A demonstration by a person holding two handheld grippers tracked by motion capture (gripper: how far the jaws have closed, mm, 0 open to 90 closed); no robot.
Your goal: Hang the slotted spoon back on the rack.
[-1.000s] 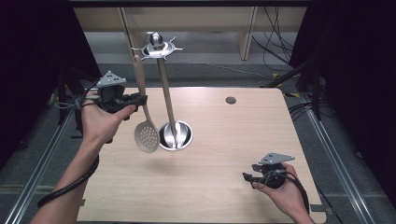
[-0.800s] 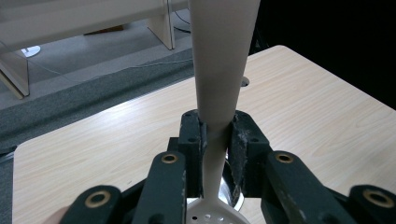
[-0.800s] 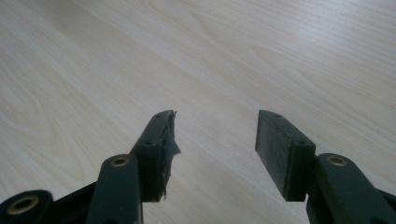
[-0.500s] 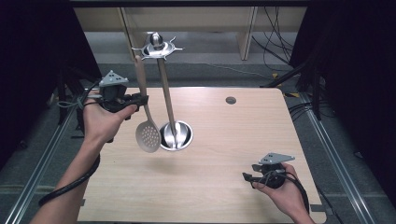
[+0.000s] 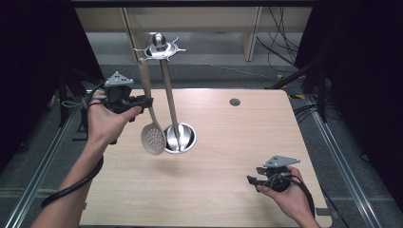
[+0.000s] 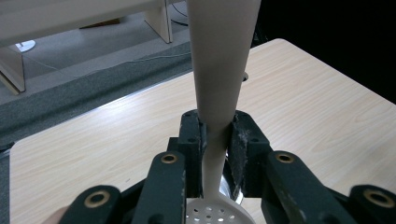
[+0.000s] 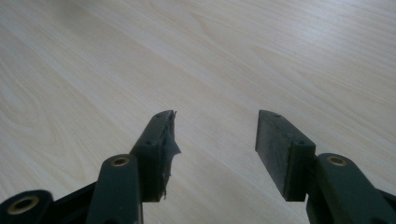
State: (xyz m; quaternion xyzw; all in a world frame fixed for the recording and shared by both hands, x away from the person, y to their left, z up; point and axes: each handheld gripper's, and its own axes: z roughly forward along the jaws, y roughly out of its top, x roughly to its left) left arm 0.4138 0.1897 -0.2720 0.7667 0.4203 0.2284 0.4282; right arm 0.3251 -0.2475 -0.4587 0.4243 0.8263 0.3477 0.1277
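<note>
A beige slotted spoon (image 5: 153,139) hangs upright, perforated bowl down, just left of a metal utensil stand (image 5: 170,104). The handle's top end reaches a left hook of the stand's crown (image 5: 160,47); I cannot tell whether it is caught on that hook. My left gripper (image 5: 146,101) is shut on the spoon's handle partway down. In the left gripper view the handle (image 6: 222,60) is pinched between the pads of that gripper (image 6: 217,140). My right gripper (image 5: 251,180) rests low near the table's front right, open, and nothing lies between its jaws (image 7: 215,135).
The stand's round metal base (image 5: 179,137) sits on the wooden table (image 5: 237,142) left of centre. A small dark round plug (image 5: 235,101) lies near the far edge. Metal rails run along both sides of the table, with cables beyond the far right corner.
</note>
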